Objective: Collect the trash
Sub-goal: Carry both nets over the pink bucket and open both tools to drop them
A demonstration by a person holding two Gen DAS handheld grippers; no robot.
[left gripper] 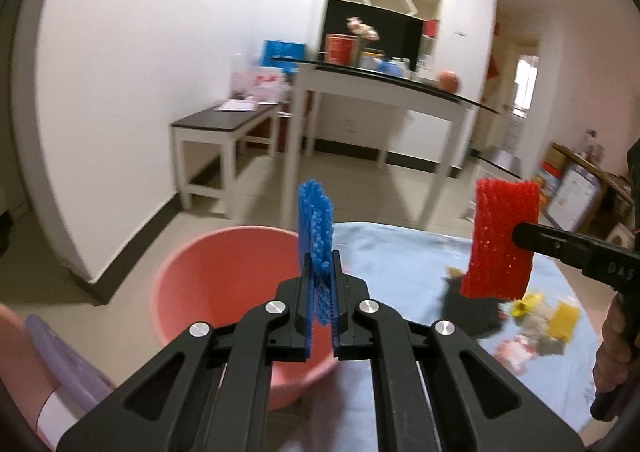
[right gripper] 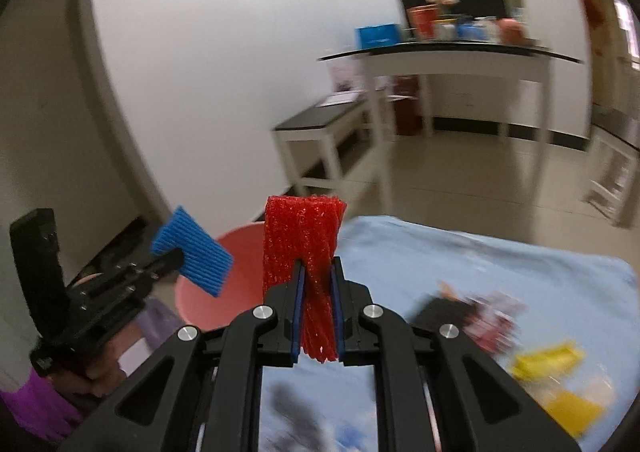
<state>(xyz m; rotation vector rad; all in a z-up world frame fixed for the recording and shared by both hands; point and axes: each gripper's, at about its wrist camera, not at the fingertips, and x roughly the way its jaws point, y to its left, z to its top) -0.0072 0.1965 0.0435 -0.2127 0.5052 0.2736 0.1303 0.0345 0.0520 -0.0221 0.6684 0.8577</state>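
Your left gripper [left gripper: 320, 272] has its jaws closed down on a blue foam net [left gripper: 315, 228], which stands upright between the pads and sticks out past the fingertips. In the left wrist view it sits above the right-hand rim of the pink basin [left gripper: 224, 284], which stands on the floor just left of the table with the light blue cloth [left gripper: 392, 264].

Your right gripper [right gripper: 318, 284] is likewise clamped on a red foam net [right gripper: 302, 244], squeezed narrow between the pads, its upper end flaring out beyond the fingers. From the left wrist camera that red piece [left gripper: 502, 238] hangs over the cloth, right of the blue one and well apart from it. From the right wrist camera, the left gripper [right gripper: 176, 260] and its blue net [right gripper: 194, 256] are to the left, in front of the basin [right gripper: 236, 272].

Remaining trash on the cloth, near right: a black piece [left gripper: 470, 310], yellow pieces [left gripper: 562, 320], and a mixed heap of wrappers [right gripper: 492, 316], too blurred to identify. One more yellow item [right gripper: 548, 362] lies near the cloth's right edge.

Background: a white table with dark top [left gripper: 384, 92] and a low bench [left gripper: 224, 120] against the far wall.
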